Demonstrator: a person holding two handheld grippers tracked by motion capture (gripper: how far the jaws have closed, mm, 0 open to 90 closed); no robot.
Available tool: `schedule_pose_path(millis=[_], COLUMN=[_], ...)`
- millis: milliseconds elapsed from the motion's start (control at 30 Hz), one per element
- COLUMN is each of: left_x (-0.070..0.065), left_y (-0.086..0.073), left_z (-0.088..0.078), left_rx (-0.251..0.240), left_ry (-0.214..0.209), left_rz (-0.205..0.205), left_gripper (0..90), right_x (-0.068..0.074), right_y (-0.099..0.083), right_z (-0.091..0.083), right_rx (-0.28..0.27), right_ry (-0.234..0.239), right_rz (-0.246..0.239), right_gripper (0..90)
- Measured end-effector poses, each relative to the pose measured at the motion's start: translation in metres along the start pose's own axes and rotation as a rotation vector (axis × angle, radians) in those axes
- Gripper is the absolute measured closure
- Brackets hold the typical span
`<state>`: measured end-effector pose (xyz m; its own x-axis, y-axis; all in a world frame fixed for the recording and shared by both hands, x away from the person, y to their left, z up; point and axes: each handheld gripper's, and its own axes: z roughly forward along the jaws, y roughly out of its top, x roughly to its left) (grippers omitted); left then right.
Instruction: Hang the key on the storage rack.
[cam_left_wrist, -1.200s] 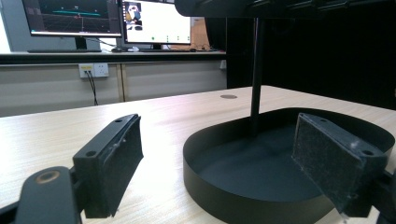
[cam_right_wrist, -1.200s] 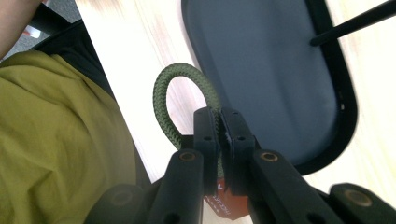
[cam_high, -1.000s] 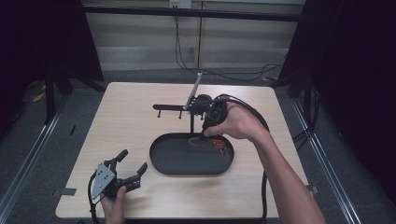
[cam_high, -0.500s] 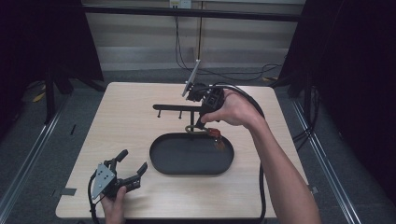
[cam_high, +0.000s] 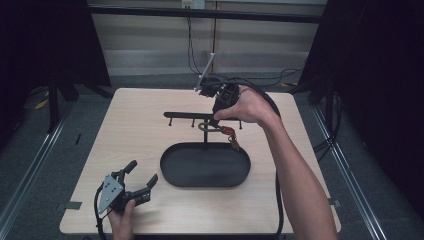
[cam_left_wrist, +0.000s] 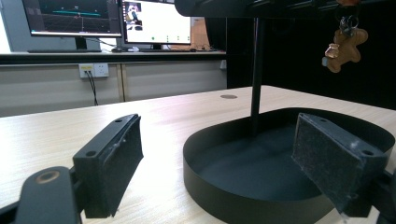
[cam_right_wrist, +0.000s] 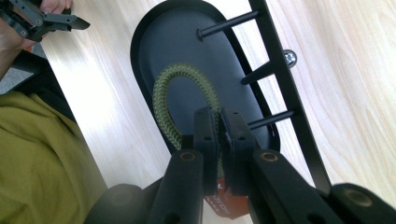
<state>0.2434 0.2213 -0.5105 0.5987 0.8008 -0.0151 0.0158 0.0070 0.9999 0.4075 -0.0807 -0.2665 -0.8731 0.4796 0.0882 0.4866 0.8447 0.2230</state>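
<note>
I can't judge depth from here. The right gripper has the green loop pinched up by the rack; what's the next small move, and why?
Probably ease the right gripper sideways to slip the loop over a peg. Its fingers are shut on the cord, the loop hangs open beside the rack's pegs, and none is through it yet. The charm dangles below the bar.

even overhead light, dark surroundings, glare on the table (cam_right_wrist: 107, 88), near jaws softly blurred.

- We see a pale wood-grain table (cam_high: 130, 145).
- A black oval tray (cam_high: 172, 172) and black peg rack (cam_high: 185, 115).
- A braided olive-green cord loop (cam_right_wrist: 163, 107).
- A brown gingerbread-man charm (cam_left_wrist: 344, 49).
- Both grippers black.
</note>
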Motion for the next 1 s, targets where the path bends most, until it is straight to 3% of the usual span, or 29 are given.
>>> schedule_pose_path(millis=[33, 367, 1000], left_x=[0.000, 0.000, 0.000], left_y=[0.000, 0.000, 0.000], left_z=[0.000, 0.000, 0.000], left_rx=[0.003, -0.003, -0.003], left_ry=[0.000, 0.001, 0.000], left_rz=[0.002, -0.004, -0.004], left_gripper=[15.7, 15.7, 15.7], right_x=[-0.003, -0.013, -0.014], right_y=[0.001, -0.005, -0.008], right_z=[0.003, 0.008, 0.011], right_rx=[0.021, 0.037, 0.015], right_ry=[-0.019, -0.065, -0.043], right_rz=[0.011, 0.054, 0.084], right_gripper=[85.7, 85.6, 80.6])
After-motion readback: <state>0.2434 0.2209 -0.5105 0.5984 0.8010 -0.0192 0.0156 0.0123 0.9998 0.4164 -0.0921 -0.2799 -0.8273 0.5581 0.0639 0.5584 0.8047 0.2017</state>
